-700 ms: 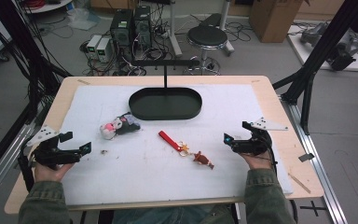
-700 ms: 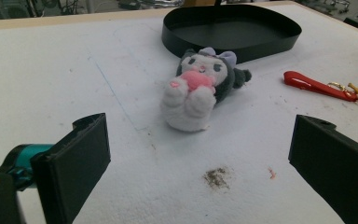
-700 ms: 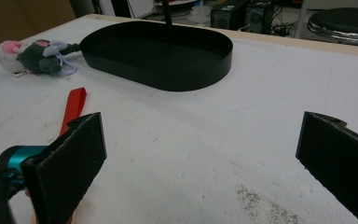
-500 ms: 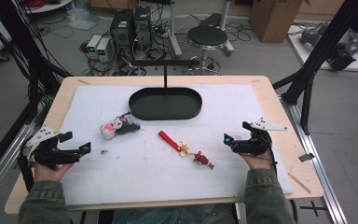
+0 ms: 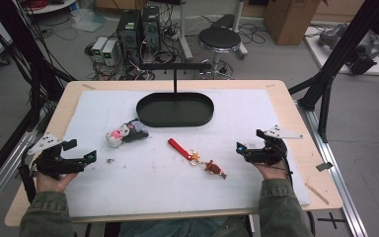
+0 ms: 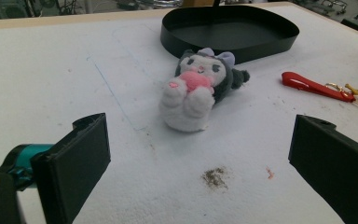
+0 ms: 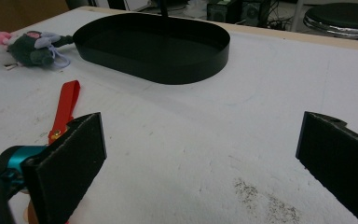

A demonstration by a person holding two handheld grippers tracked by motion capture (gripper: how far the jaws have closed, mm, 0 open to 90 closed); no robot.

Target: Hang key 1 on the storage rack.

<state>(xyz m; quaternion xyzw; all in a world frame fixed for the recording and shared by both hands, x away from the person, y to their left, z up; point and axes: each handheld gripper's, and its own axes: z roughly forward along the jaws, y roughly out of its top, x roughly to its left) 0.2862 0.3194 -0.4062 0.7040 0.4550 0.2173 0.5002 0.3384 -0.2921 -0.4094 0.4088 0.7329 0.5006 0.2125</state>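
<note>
A small plush toy [image 5: 126, 133] [image 6: 198, 86] [image 7: 23, 46], white, pink and dark grey, lies on the white mat left of centre. A red strap keychain [image 5: 193, 155] [image 6: 319, 87] [image 7: 64, 109] with a small brown charm lies at the middle. Behind them stands a black oval tray [image 5: 175, 121] [image 6: 261, 45] [image 7: 186, 70], empty. My left gripper [image 5: 86, 159] [image 6: 205, 168] is held open near the mat's left edge, pointing at the plush. My right gripper [image 5: 242, 148] [image 7: 200, 158] is open at the right, nothing between its jaws.
The white mat [image 5: 128, 192] lies on a wooden table [image 5: 296, 113]. A dark post [image 5: 175, 79] with a crossbar rises behind the tray. A stool and computer boxes stand on the floor beyond. Small dirt specks [image 6: 214, 176] mark the mat.
</note>
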